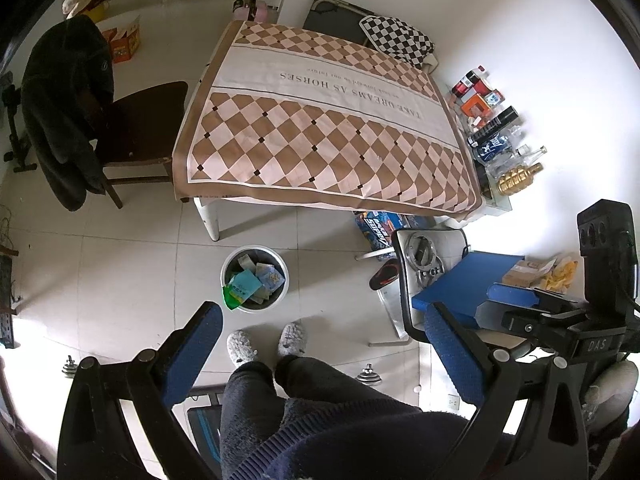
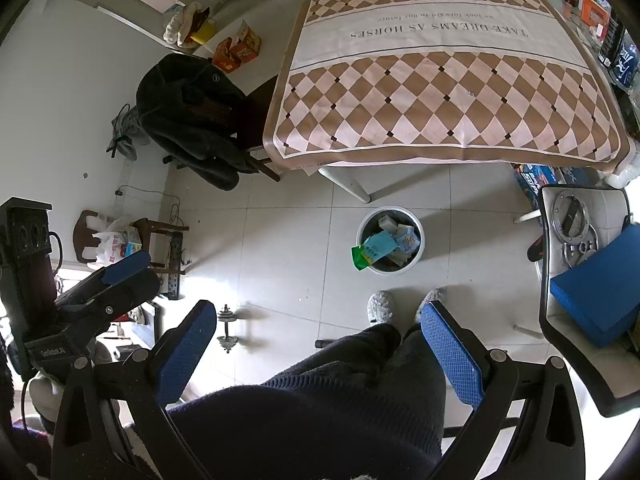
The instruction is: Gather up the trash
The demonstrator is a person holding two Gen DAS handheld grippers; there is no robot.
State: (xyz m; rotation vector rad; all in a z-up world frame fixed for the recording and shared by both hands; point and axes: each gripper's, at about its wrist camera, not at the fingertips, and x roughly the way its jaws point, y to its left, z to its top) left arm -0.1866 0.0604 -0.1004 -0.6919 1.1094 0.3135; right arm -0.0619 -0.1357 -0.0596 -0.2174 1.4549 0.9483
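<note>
A white round trash bin (image 1: 282,268) stands on the tiled floor in front of the table; it also shows in the right wrist view (image 2: 416,220). It holds several packets, with a green packet (image 1: 231,295) hanging over its rim, also seen in the right wrist view (image 2: 360,258). My left gripper (image 1: 324,328) is open and empty, held high above the floor near the person's slippers. My right gripper (image 2: 320,320) is open and empty, also high up. The right gripper shows at the right edge of the left wrist view (image 1: 516,300); the left gripper shows at the left of the right wrist view (image 2: 128,268).
A table with a checked brown cloth (image 1: 320,120) stands beyond the bin. A chair with a dark coat (image 1: 64,112) is at its left. A white chair with a blue pad (image 1: 460,280) is at right. Bottles (image 1: 492,128) line the wall. Dumbbells (image 2: 226,332) lie on the floor.
</note>
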